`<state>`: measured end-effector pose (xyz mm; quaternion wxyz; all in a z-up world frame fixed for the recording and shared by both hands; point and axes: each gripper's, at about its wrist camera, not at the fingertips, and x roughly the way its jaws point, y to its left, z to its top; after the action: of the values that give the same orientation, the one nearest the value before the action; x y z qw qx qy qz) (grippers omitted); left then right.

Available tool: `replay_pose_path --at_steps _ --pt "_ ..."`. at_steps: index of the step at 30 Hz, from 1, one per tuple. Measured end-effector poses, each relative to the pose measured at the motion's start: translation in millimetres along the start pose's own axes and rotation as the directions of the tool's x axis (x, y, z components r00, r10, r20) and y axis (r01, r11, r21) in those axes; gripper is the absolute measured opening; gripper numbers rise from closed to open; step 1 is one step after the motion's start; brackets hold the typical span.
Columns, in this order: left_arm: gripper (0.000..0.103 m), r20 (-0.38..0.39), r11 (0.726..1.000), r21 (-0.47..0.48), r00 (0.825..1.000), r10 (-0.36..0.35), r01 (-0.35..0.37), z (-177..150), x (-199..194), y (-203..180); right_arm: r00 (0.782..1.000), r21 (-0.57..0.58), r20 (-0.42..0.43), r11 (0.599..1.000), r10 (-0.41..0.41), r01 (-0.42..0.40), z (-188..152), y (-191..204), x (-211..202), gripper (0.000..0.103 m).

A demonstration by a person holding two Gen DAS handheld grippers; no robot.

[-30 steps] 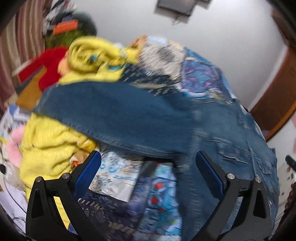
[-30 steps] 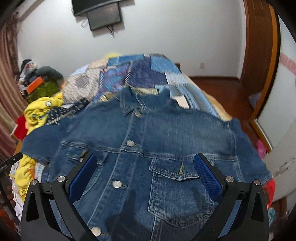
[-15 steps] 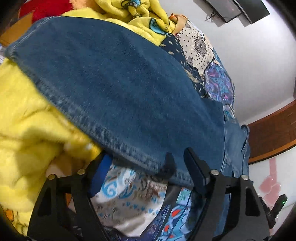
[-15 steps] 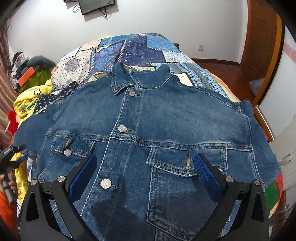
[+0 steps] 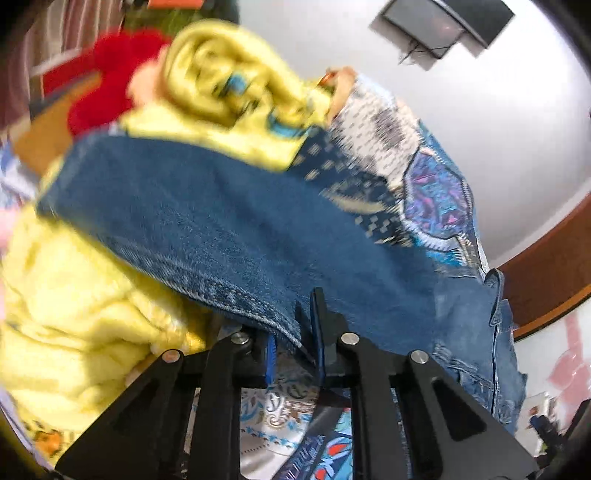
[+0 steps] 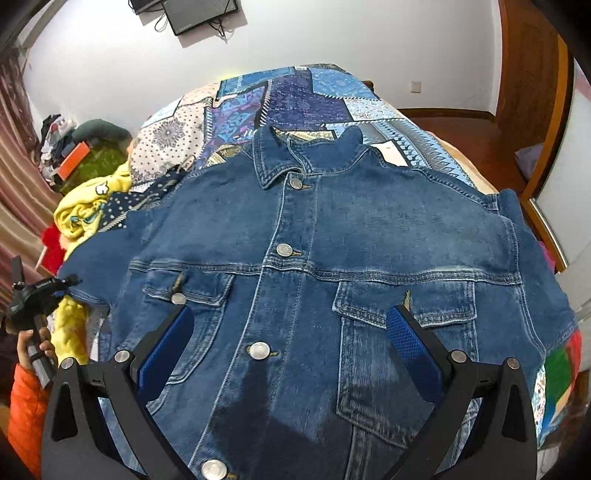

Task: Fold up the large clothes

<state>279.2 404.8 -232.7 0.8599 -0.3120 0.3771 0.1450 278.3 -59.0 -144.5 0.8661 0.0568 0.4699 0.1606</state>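
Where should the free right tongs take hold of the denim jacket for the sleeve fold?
Probably the right sleeve's outer edge, approached from the bed's right side: it lies flat and overhangs there, so a finger can slip beneath. The right tongs hover open over the denim jacket; the left tongs already pinch the other sleeve's hem.

Home bedroom: quilted bed point(image 6: 317, 96), wall TV point(image 6: 199, 14), curtains point(image 6: 14, 155).

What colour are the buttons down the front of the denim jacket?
Silver metal buttons on the blue denim jacket; clearest in the right wrist view.
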Motion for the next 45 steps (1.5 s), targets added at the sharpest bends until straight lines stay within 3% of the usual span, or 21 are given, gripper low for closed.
replay_pose_path --at_steps 6,9,14,17,19,23,32,40,43,45 --pt "0.011 0.083 0.988 0.156 0.997 0.005 -0.018 13 -40 -62 0.999 0.0 0.034 1.0 -0.006 0.006 -2 -3 -19 0.103" --pt "0.009 0.126 0.961 0.272 0.992 0.009 -0.043 12 -53 -109 0.998 -0.005 0.058 1.0 -0.014 0.014 -4 -6 -30 0.103" --pt "0.007 0.127 0.907 0.422 0.991 -0.049 -0.009 -9 -55 -181 0.996 0.004 0.083 1.0 -0.024 0.024 -8 -20 -45 0.103" --pt "0.007 0.052 0.874 0.481 0.993 -0.102 0.065 -35 -39 -222 0.995 0.007 0.093 1.0 -0.031 0.031 -10 -28 -53 0.103" --pt "0.007 -0.043 0.859 0.494 0.99 -0.132 0.136 -56 -22 -240 0.994 0.012 0.101 1.0 -0.027 0.026 -12 -34 -57 0.103" --pt "0.007 -0.165 0.825 0.534 0.98 -0.111 0.184 -104 9 -270 0.993 0.02 0.114 1.0 -0.011 0.008 -15 -44 -65 0.103" --pt "0.007 -0.335 0.862 0.458 0.94 -0.057 0.216 -161 51 -271 0.994 0.014 0.11 1.0 0.009 -0.011 -25 -55 -70 0.103" --pt "0.012 -0.43 0.886 0.359 0.894 -0.122 0.294 -163 43 -250 0.994 0.014 0.101 0.999 0.027 -0.029 -29 -53 -71 0.103" --pt "0.04 -0.423 0.898 0.324 0.895 -0.142 0.296 -158 30 -239 0.995 -0.003 0.096 1.0 0.024 -0.024 -30 -49 -69 0.103" --pt "0.05 -0.392 0.905 0.296 0.903 -0.177 0.306 -150 17 -228 0.996 -0.019 0.092 1.0 0.014 -0.012 -30 -44 -66 0.103"
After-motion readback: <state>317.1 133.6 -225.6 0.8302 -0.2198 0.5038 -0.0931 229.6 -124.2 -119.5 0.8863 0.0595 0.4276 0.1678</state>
